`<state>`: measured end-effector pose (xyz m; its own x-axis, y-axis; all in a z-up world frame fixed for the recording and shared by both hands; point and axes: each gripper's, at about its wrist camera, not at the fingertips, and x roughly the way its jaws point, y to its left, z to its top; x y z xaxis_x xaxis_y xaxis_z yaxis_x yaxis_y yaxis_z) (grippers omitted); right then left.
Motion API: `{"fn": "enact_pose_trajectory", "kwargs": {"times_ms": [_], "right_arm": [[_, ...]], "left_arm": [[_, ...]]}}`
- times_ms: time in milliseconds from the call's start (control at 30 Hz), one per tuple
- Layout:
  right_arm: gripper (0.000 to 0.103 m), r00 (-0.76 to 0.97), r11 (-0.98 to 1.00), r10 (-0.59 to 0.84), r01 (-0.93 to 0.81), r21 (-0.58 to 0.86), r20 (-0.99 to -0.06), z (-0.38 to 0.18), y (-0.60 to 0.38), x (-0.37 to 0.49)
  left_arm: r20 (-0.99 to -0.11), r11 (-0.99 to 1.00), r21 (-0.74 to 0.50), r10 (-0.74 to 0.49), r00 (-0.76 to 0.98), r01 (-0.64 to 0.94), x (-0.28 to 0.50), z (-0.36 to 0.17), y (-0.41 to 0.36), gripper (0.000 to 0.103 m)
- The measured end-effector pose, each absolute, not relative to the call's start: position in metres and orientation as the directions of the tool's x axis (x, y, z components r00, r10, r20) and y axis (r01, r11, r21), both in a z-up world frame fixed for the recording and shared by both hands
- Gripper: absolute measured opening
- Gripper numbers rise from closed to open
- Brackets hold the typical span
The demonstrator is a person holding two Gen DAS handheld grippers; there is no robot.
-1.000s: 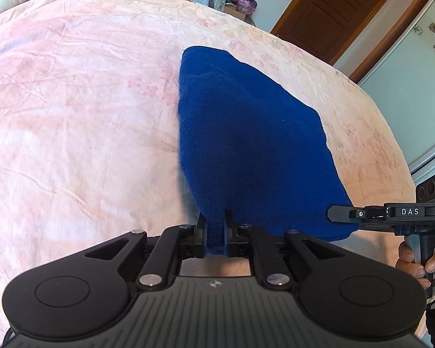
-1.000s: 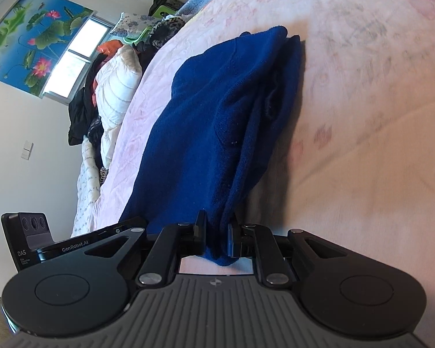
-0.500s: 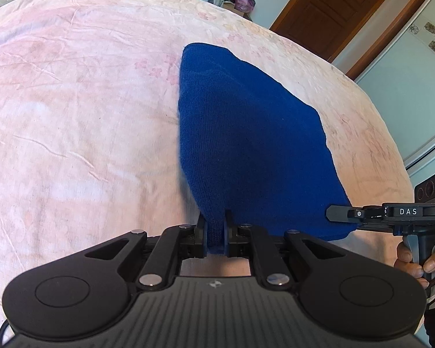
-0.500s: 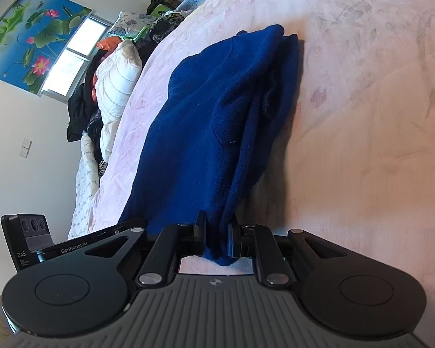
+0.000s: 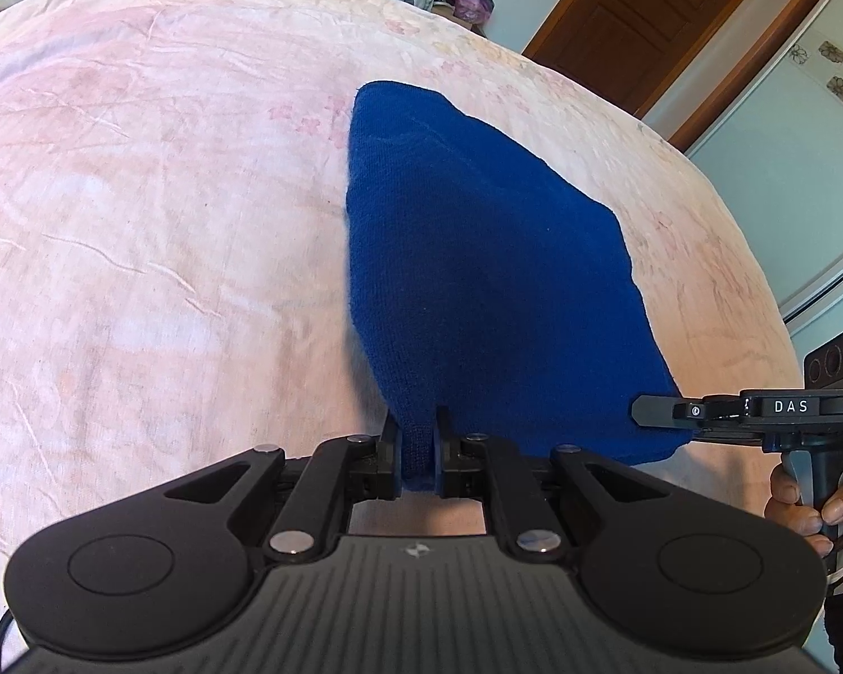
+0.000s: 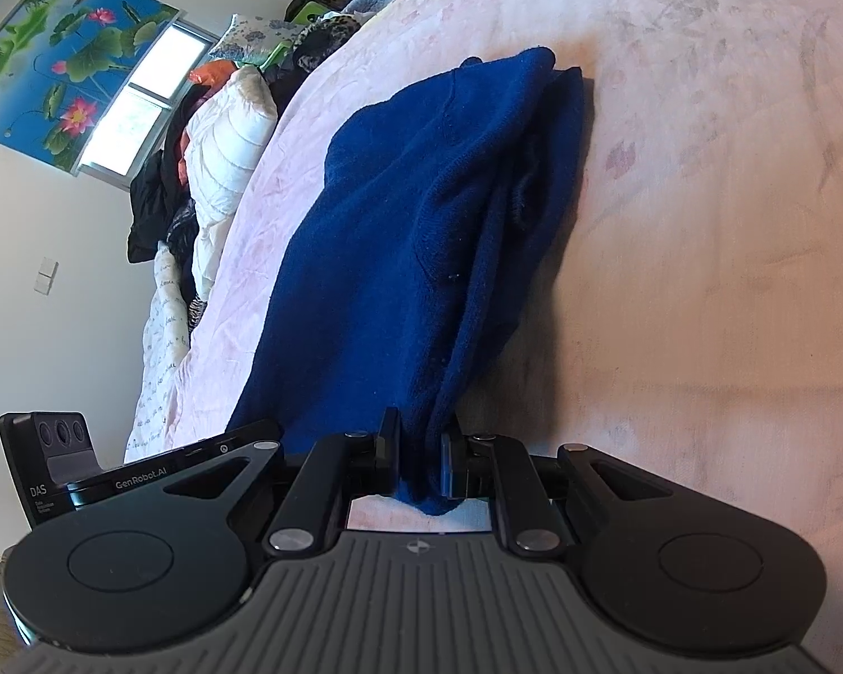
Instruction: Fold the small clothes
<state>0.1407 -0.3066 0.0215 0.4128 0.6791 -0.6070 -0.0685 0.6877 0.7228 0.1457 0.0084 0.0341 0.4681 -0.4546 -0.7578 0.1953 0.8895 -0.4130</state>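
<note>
A dark blue knitted garment (image 5: 477, 258) lies folded on the pink bedsheet (image 5: 140, 224), its near edge lifted. My left gripper (image 5: 417, 438) is shut on the near left corner of that edge. In the right wrist view the same garment (image 6: 410, 236) runs away from me in stacked layers, and my right gripper (image 6: 420, 449) is shut on its near right corner. The right gripper (image 5: 663, 411) also shows from the side at the right of the left wrist view, held by a hand (image 5: 809, 500). The left gripper's body (image 6: 140, 477) appears at lower left in the right wrist view.
The pink floral sheet (image 6: 702, 281) covers the bed all around the garment. Pillows and piled clothes (image 6: 219, 168) sit at the bed's far end under a window. A wooden door (image 5: 646, 17) and a pale wall stand beyond the bed's right side.
Both grippers have drawn the garment's near edge a little toward me across the sheet. Both grips are unchanged.
</note>
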Motion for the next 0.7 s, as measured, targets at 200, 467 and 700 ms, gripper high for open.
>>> {"fn": "enact_pose_trajectory", "kwargs": {"times_ms": [200,467,700], "right_arm": [[0.016,0.412,0.696,0.673,-0.071,0.715,-0.614,0.022,-0.303,0.14],[0.017,0.41,0.705,0.666,-0.073,0.705,-0.624,0.022,-0.299,0.139],[0.016,0.41,0.708,0.663,-0.07,0.702,-0.627,0.021,-0.299,0.139]], "left_arm": [[-0.757,0.887,-0.417,-0.459,0.465,0.196,0.151,0.03,0.008,0.009],[-0.756,0.885,-0.422,-0.463,0.463,0.196,0.151,0.028,0.005,0.009],[-0.759,0.886,-0.421,-0.461,0.459,0.194,0.152,0.023,0.003,0.009]]}}
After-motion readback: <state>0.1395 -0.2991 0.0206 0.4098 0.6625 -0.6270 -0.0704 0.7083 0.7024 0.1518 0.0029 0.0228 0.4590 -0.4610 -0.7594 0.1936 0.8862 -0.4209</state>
